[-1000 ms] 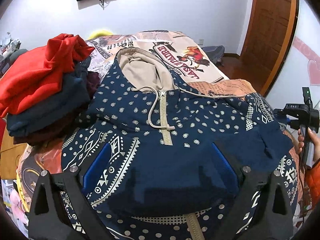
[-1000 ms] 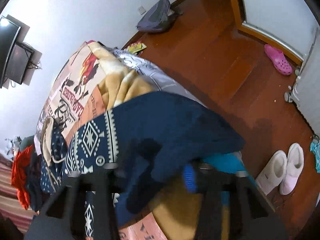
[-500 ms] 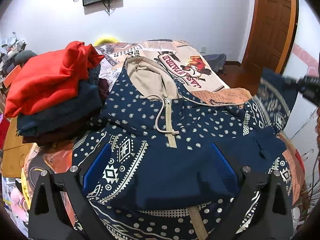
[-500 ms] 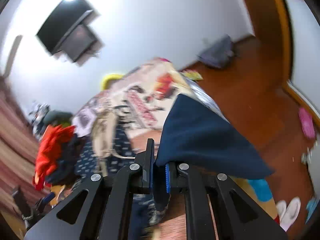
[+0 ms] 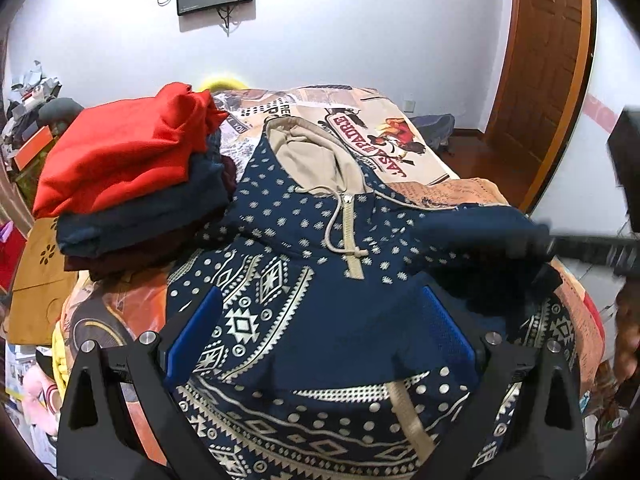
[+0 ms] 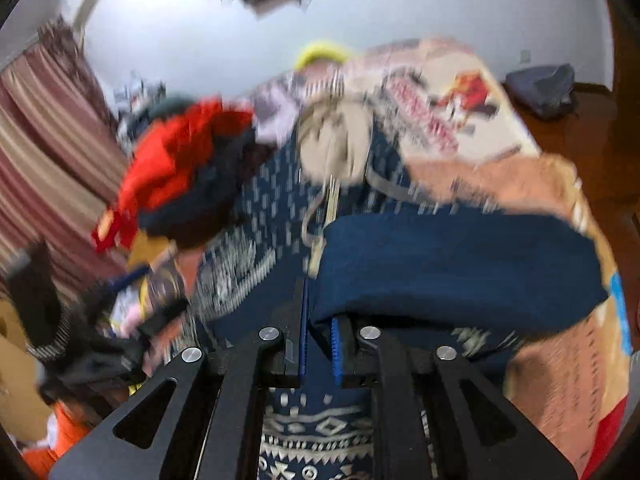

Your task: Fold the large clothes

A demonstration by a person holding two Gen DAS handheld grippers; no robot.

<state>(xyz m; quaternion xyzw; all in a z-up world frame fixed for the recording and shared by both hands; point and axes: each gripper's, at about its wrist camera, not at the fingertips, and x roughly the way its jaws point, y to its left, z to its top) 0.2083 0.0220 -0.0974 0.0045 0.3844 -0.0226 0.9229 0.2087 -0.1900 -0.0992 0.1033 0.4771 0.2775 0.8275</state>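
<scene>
Sleeve-folding underway: my right gripper [image 6: 319,344], clamped on the navy patterned zip hoodie's plain sleeve [image 6: 460,264], carries it across the chest; left gripper [image 5: 320,344] gapes wide; next, lay it flat.

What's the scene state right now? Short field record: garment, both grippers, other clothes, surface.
garment: navy patterned zip hoodie with beige hood lining, spread front-up on the bed
left gripper: jaws wide open, over the hoodie's lower front, nothing pinched
right gripper: shut on a plain navy fold of the hoodie, carried over the chest
other clothes: folded stack, red top over dark navy and maroon pieces, beside the hoodie's shoulder
surface: printed bedspread
image quality: right wrist view motion-blurred
</scene>
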